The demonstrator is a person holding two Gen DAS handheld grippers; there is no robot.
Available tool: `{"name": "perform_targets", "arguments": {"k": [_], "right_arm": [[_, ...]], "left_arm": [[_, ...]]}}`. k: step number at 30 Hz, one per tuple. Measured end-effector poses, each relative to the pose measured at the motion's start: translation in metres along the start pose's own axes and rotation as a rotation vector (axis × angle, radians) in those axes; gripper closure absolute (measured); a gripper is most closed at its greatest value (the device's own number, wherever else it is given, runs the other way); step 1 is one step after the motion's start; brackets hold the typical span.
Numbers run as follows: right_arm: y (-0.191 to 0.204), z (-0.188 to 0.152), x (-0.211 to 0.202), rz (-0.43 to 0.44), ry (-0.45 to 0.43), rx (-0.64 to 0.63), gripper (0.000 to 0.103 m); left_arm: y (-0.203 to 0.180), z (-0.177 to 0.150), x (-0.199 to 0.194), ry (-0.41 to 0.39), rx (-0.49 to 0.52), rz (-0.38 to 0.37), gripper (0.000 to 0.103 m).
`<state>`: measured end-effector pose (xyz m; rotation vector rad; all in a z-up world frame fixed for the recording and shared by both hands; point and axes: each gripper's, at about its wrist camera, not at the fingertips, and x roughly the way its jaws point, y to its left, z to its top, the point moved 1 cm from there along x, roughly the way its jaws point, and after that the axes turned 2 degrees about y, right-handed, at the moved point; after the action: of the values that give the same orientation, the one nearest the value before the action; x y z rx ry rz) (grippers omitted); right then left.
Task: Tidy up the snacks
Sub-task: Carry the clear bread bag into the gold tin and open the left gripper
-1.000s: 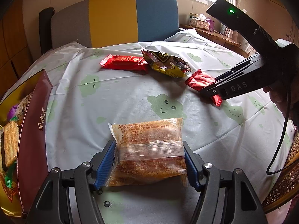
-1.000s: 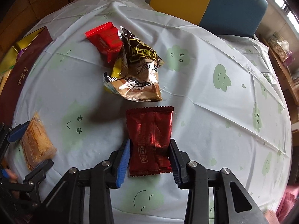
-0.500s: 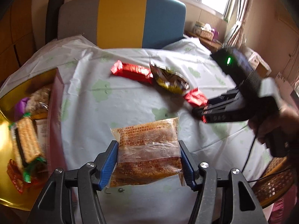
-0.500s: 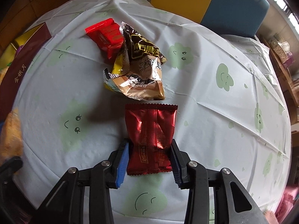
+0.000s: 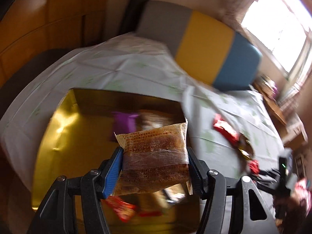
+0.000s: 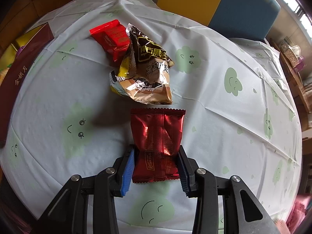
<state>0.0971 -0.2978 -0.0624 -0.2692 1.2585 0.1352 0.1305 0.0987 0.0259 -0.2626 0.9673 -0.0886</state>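
My left gripper [image 5: 154,156] is shut on a clear packet of brown crumbly snack [image 5: 154,146] and holds it in the air over the open gold box [image 5: 58,136]. Blurred in the box lie a purple packet [image 5: 124,120] and red wrappers [image 5: 120,208]. My right gripper [image 6: 156,156] is shut on a dark red foil packet [image 6: 158,132] that rests on the tablecloth. Beyond it lie a crumpled brown-and-gold bag [image 6: 148,74] and a bright red packet [image 6: 111,37]. The box's maroon wall [image 6: 23,64] shows at the far left of the right wrist view.
A round table under a white cloth with green smiley shapes [image 6: 224,120] carries everything. Behind it stands a chair with a grey, yellow and blue back [image 5: 206,46]. A wooden shelf with small boxes [image 6: 292,58] is at the right.
My left gripper lifted the brown packet off the table and swung left over the gold box, rolling as it went. The right gripper and its dark red packet stayed put.
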Motion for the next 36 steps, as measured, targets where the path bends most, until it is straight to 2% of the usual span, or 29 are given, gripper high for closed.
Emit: {"name": "perform_targets", "arguments": {"k": [6, 10, 16, 25, 28, 30, 36], "right_arm": [[-0.001, 0.001, 0.000, 0.003, 0.000, 0.004, 0.062], [-0.002, 0.001, 0.001, 0.004, 0.001, 0.004, 0.062], [-0.002, 0.001, 0.001, 0.003, 0.000, 0.001, 0.062], [-0.001, 0.001, 0.001, 0.001, 0.000, -0.002, 0.062], [-0.001, 0.001, 0.001, 0.000, 0.000, -0.003, 0.062], [-0.001, 0.000, 0.001, -0.001, -0.001, -0.004, 0.062], [0.002, 0.000, 0.001, -0.015, -0.006, -0.016, 0.062]], "left_arm": [[0.055, 0.009, 0.043, 0.103, -0.102, 0.095, 0.040], [0.063, 0.007, 0.066, 0.154, -0.095, 0.152, 0.040], [0.062, 0.007, 0.095, 0.208, -0.070, 0.178, 0.040], [0.057, 0.010, 0.105, 0.220, -0.047, 0.201, 0.034], [0.058, 0.007, 0.096, 0.209, -0.052, 0.208, 0.032], [0.056, 0.006, 0.091, 0.189, -0.052, 0.216, 0.029], [0.051, 0.004, 0.064, 0.095, -0.014, 0.265, 0.029]]}}
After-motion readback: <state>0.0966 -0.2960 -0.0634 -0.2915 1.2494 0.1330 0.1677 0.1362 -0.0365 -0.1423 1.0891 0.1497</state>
